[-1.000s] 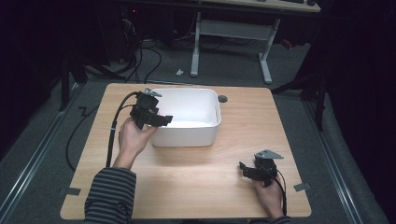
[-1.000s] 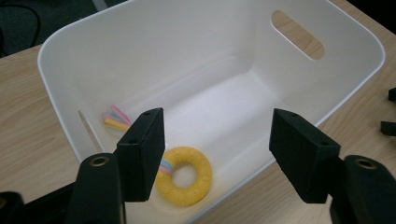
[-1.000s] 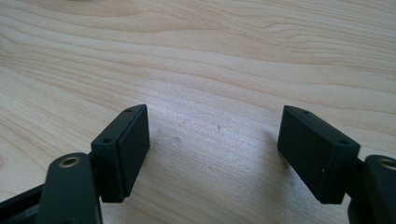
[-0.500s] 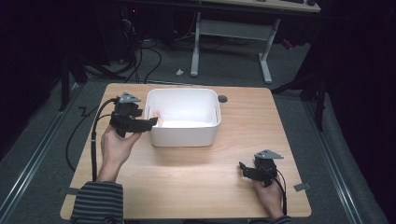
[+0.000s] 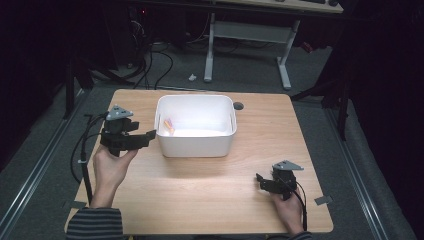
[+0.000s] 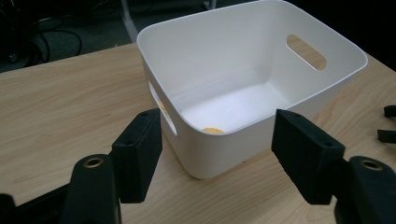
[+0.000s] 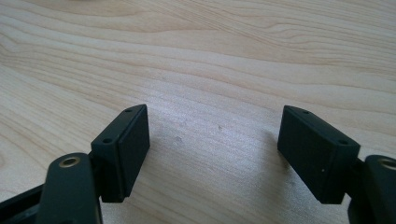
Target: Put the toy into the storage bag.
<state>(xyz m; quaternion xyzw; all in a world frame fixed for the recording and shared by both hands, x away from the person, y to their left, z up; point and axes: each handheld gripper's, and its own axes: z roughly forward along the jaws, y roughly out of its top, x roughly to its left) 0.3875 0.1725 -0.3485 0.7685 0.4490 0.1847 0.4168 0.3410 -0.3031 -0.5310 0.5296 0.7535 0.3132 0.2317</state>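
Your left gripper [image 5: 150, 136] has pulled back out of the white bin [image 5: 196, 148] since a second ago. It was up over the bin's left rim, and now it sits lower and more to the left of the frame, just beside the bin's left wall. Your right gripper [image 5: 259, 181] has stayed put at the lower right of the table [image 5: 210, 205].

Both grippers are wide open and hold nothing. In the left gripper view the two black jaws stand far apart with the near corner of the bin between them. In the right gripper view the jaws are spread over bare wood.

A small orange thing [image 5: 169, 125] lies inside the bin, down by its left wall. In the left gripper view a bit of it peeks over the near rim [image 6: 212, 130], and more of it shows through the handle hole. It is above and ahead of your left fingers [image 6: 137, 161], with the bin wall in between, and not touching them.

It looks like the drop is done. To finish well, keep moving the left gripper away slowly and level, so you do not bump the bin. Keep the jaws open.
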